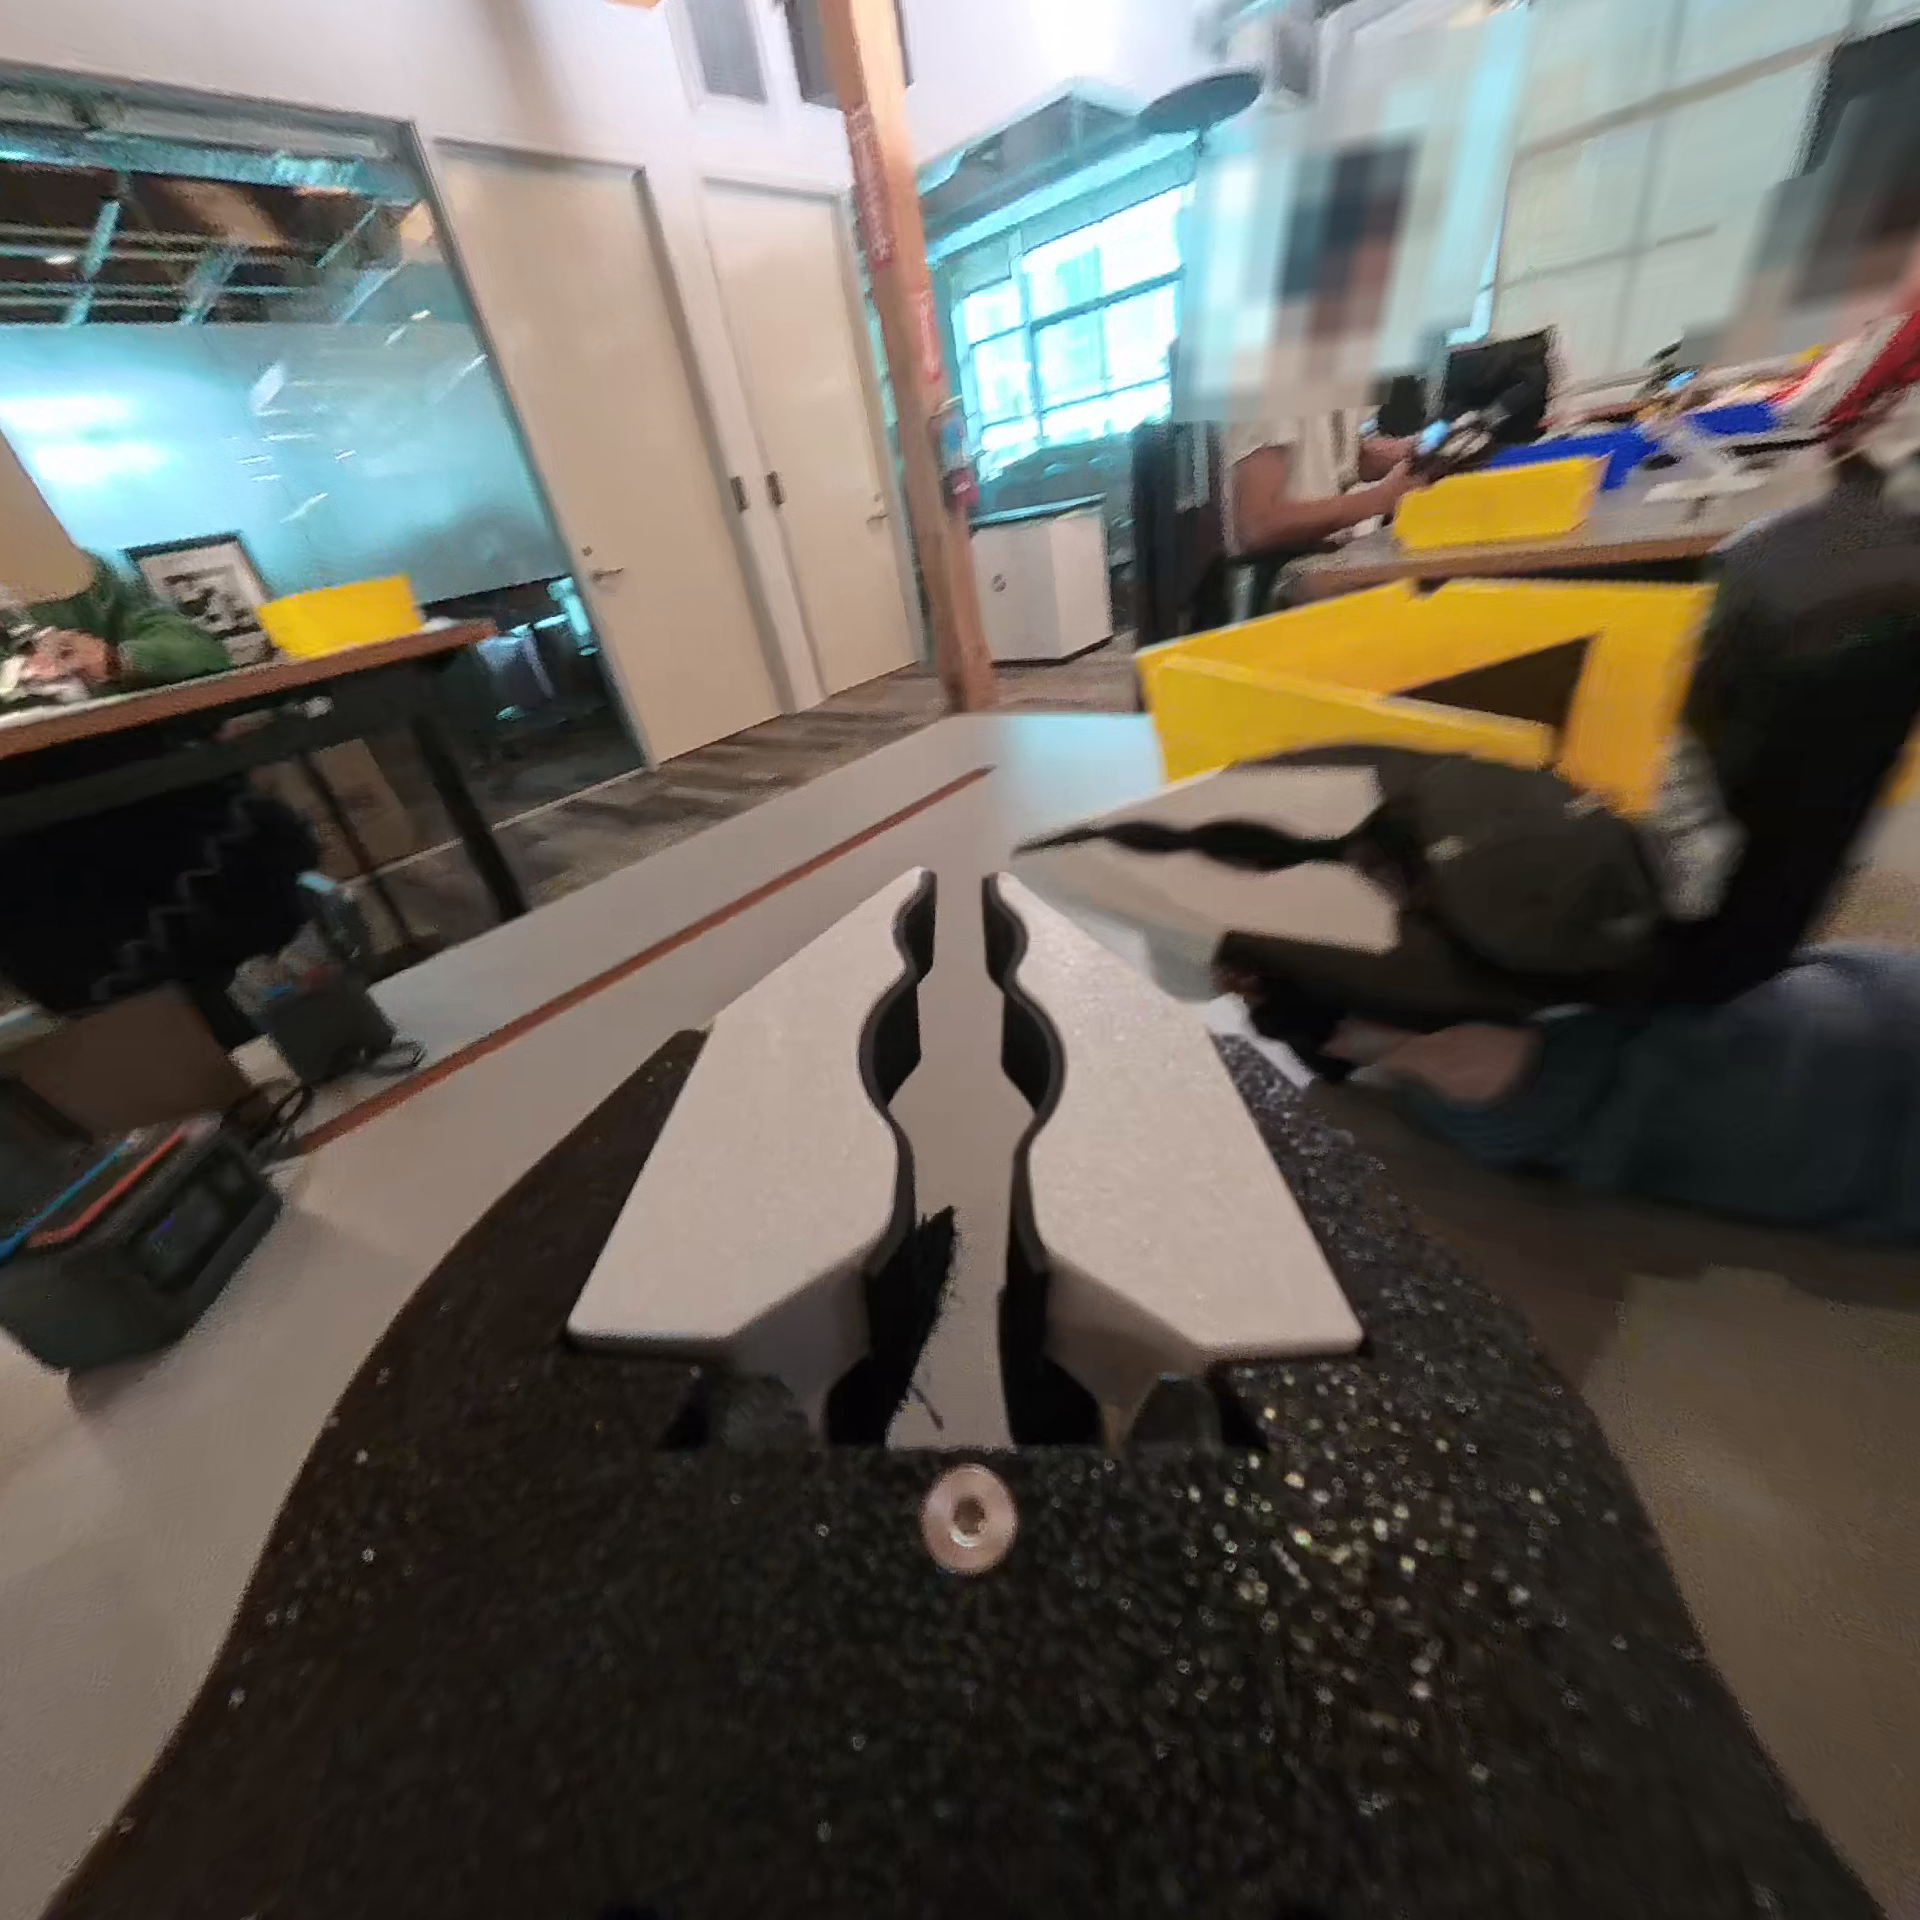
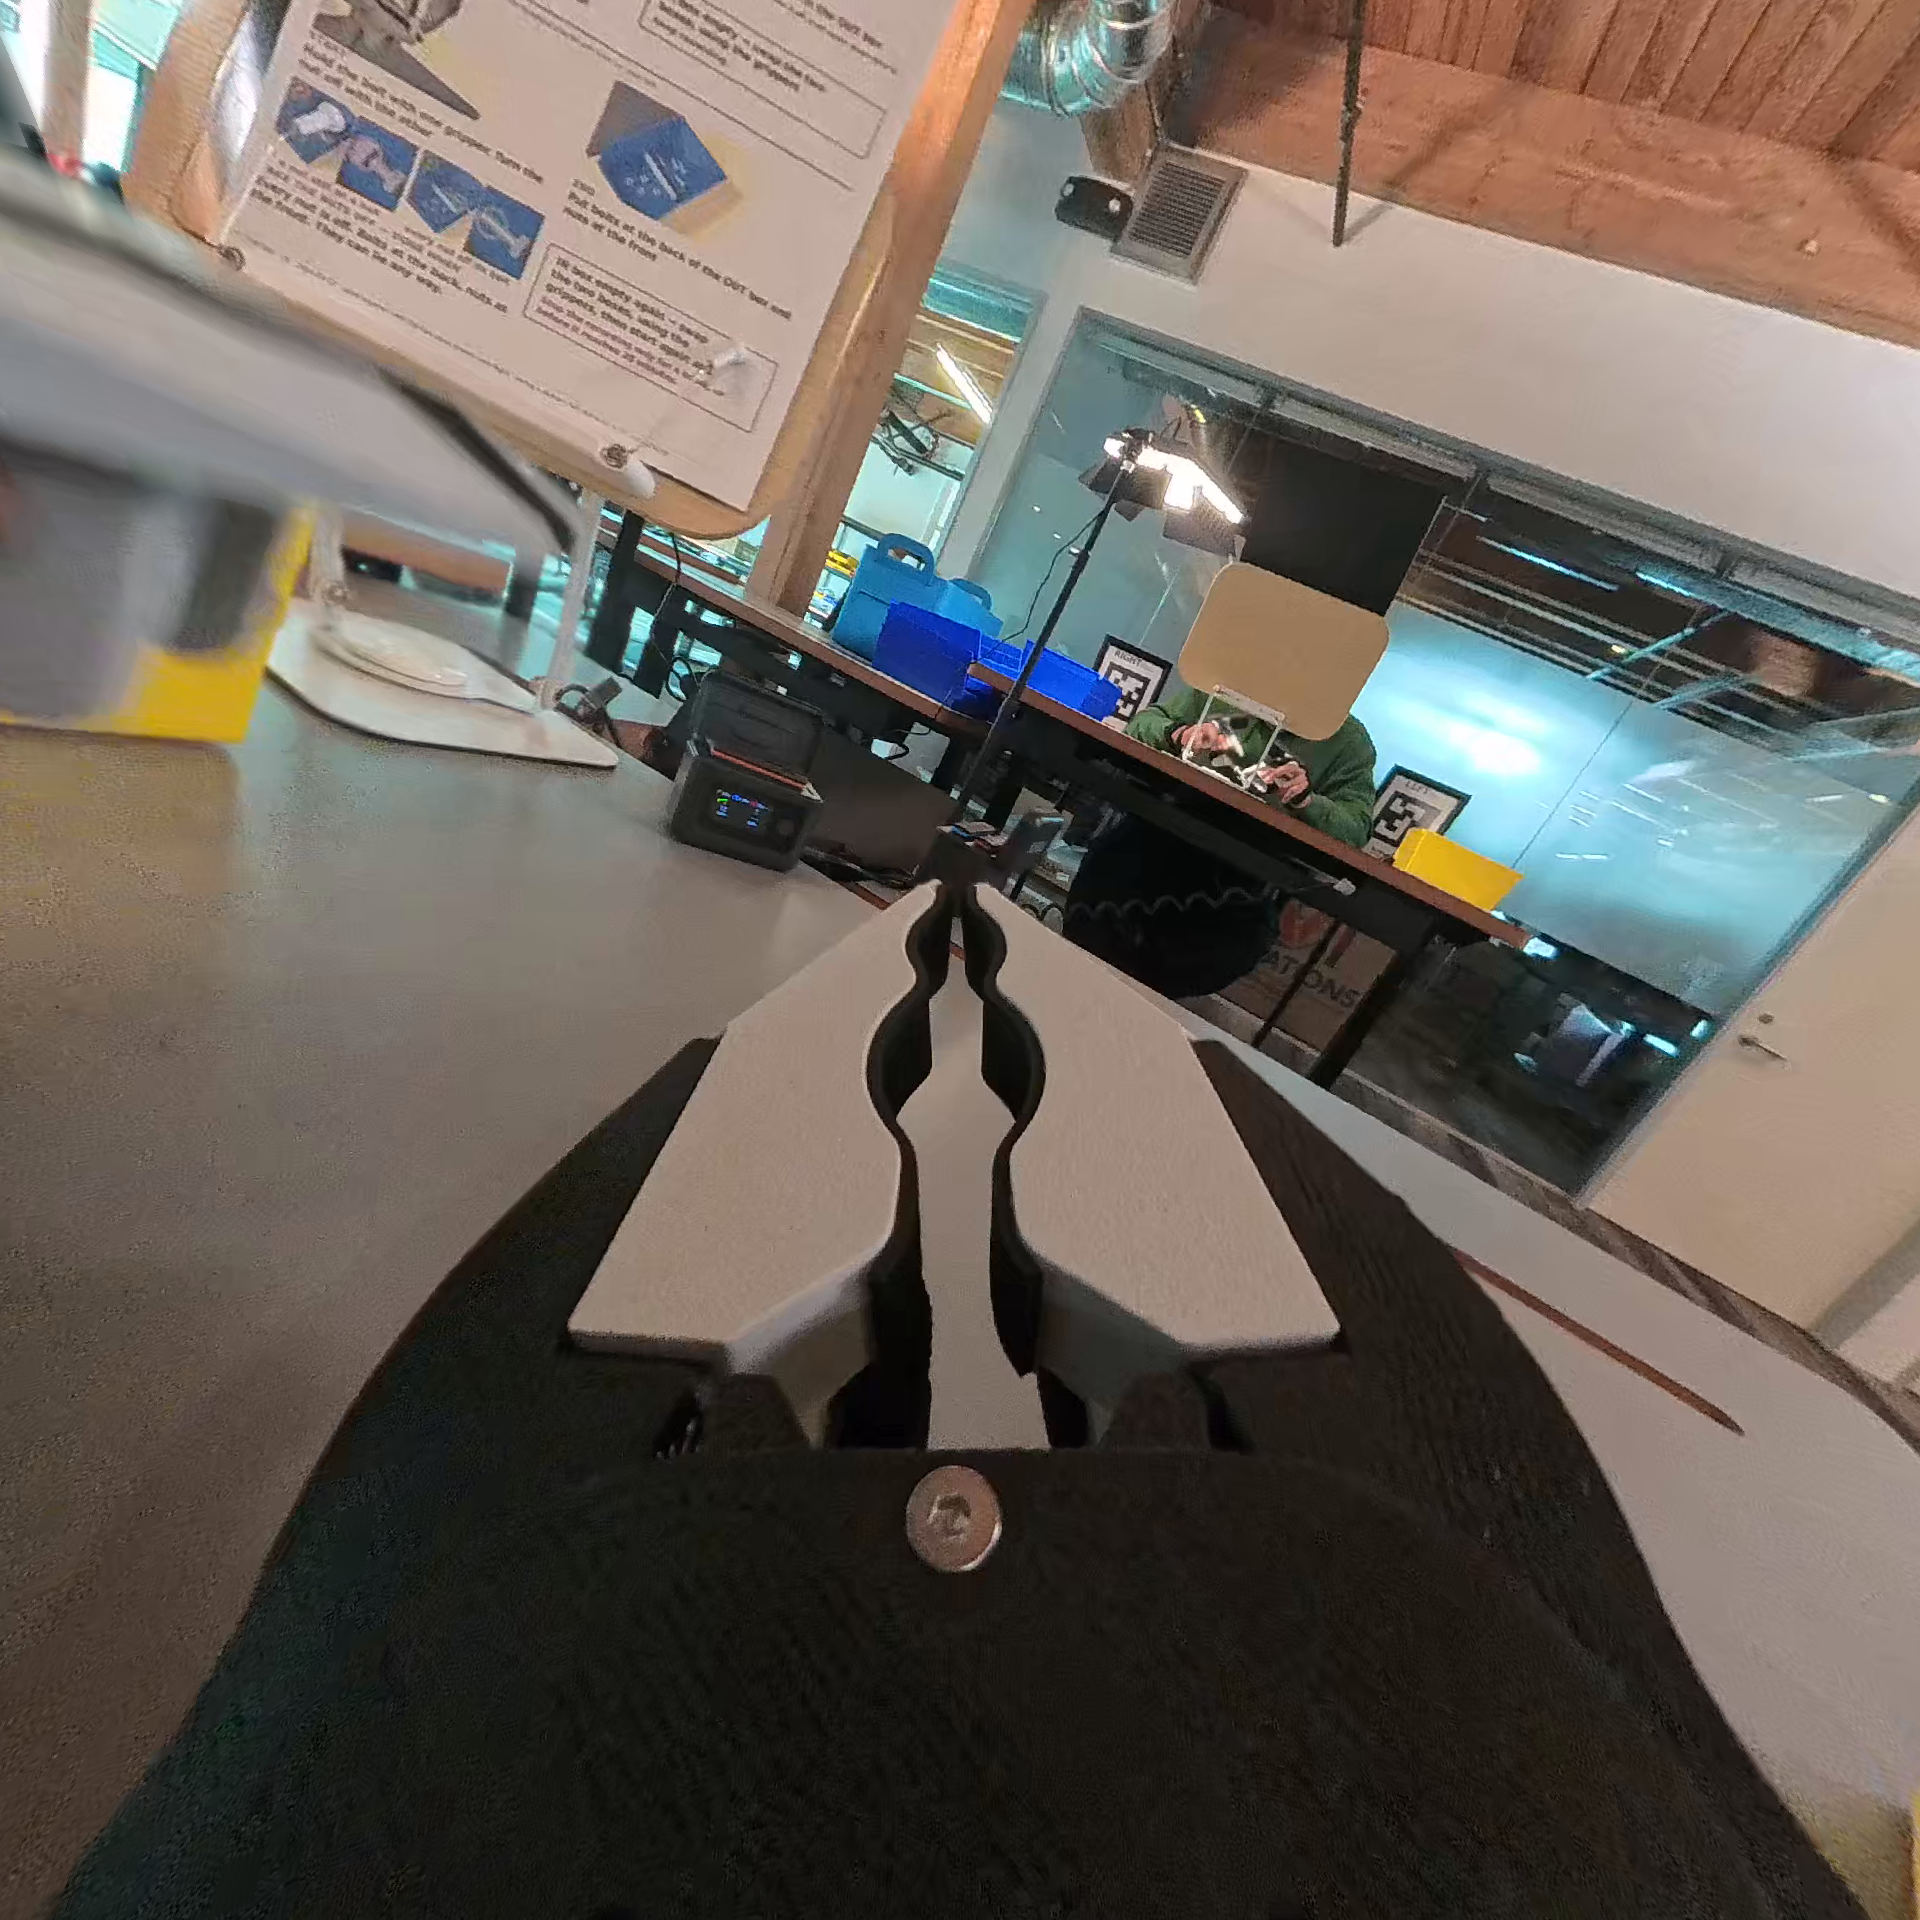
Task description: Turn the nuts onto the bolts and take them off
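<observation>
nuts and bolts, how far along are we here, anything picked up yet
Done: nothing that shows; no nut or bolt appears in either view. In hand: nothing. The left gripper has a narrow empty gap between its fingers; the right gripper is closed at the tips, empty. Both hang over the grey table beside the yellow bin. Left: apparently all the threading.

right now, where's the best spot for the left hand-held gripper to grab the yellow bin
Probably pinch the thin upright wall of the yellow bin at its rim, coming down from above at its left end. The top is open there, while the right hand-held gripper lies across the front.
</observation>
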Demonstrator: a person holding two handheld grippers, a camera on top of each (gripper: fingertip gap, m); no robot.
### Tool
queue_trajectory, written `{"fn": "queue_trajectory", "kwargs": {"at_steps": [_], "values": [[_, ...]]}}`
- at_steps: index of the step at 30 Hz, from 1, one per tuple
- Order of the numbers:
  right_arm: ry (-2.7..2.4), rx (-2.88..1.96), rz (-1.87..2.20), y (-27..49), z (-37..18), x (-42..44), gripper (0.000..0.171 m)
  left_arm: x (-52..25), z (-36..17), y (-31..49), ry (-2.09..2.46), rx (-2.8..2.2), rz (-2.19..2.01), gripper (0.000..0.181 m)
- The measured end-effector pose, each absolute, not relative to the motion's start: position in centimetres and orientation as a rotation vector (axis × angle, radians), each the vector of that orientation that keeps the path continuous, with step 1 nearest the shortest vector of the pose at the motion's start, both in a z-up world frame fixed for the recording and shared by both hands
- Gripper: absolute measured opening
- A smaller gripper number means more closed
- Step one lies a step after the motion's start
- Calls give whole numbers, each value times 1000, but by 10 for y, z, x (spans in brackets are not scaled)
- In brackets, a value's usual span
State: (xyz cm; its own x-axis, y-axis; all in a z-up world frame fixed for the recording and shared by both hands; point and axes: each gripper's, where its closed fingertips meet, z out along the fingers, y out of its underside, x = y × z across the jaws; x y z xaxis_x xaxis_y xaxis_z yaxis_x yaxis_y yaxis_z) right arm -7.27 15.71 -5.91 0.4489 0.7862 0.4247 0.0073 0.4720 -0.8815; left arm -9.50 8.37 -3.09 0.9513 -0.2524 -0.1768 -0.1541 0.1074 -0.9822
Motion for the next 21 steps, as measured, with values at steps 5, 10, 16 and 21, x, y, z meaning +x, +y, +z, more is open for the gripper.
{"fn": "queue_trajectory", "kwargs": {"at_steps": [5, 10, 16, 21], "values": [[-965, -1004, 616, 164, -59, -71, 0, -101, 30, 8, 434, -1563, -143, 17], [-975, -998, 611, 163, -60, -73, 0, -219, 50, -70, 177, -1710, 59, 28], [-1000, -985, 575, 161, -62, -77, 0, -282, -56, -123, 358, -2190, 20, 39], [-1022, -974, 548, 160, -64, -79, 0, -296, -123, -132, 386, -2410, -183, 52]]}}
